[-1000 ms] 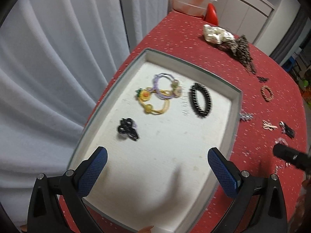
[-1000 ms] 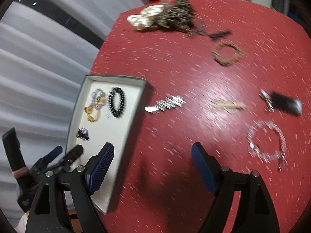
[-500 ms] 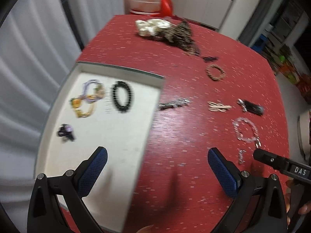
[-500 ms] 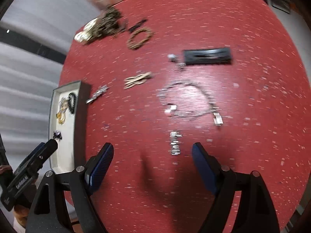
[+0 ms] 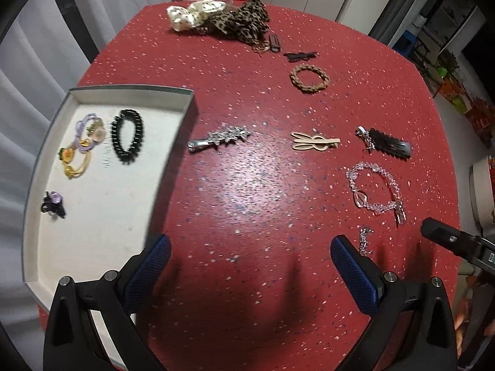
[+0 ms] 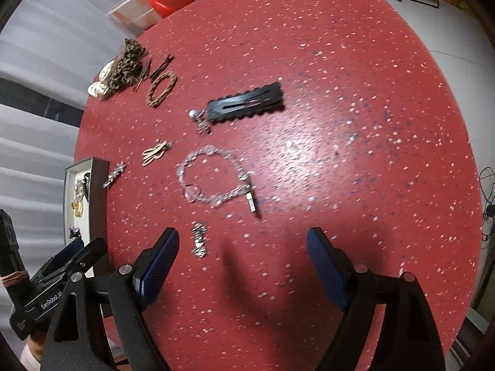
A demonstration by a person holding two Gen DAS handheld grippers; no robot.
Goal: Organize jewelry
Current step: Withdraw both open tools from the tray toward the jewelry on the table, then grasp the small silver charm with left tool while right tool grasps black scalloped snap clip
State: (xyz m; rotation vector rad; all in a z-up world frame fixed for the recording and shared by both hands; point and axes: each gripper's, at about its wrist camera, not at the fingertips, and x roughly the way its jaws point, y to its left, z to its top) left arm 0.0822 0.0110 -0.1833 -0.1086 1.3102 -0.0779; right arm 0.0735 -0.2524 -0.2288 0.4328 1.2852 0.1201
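Hovering above the red bench (image 5: 247, 185), both tools stood wide and held nothing.

Left wrist view
- Left tool (image 5: 250, 273): jaws spread wide, empty, over bare bench just right of the tray.
- Tray (image 5: 130, 89): white, shallow, at the bench's left edge.
- Inside tray: a black beaded bracelet (image 5: 127, 140), purple and yellow hair ties (image 5: 80, 145) beside it, and a small black clip with a purple stone (image 5: 53, 204) nearer the camera.
- Silver leaf clip (image 5: 218, 138): on the bench, just beside the tray's right wall.
- Beige bunny clip (image 5: 314, 141): right of the silver clip, apart from it.
- Black scalloped clip (image 5: 388, 145): farther right, a small silver charm at its left end.
- Crystal bracelet (image 5: 374, 191): near the right side, below the black clip.
- Small silver piece (image 5: 365, 241): just beside the tool's right finger.
- Braided brown ring (image 5: 309, 78): toward the far side.
- Scrunchies (image 5: 216, 15): 1 cream, 1 leopard, touching at the far edge.

Right wrist view
- Right tool (image 6: 243, 259): jaws wide, empty, above the bench.
- Small silver piece (image 6: 199, 239): just right of its left finger.
- Crystal bracelet (image 6: 213, 176): ahead of the tool.
- Black scalloped clip (image 6: 246, 101): beyond the bracelet.
- Tray (image 6: 99, 185): far left, partly behind the left tool (image 6: 74, 253).
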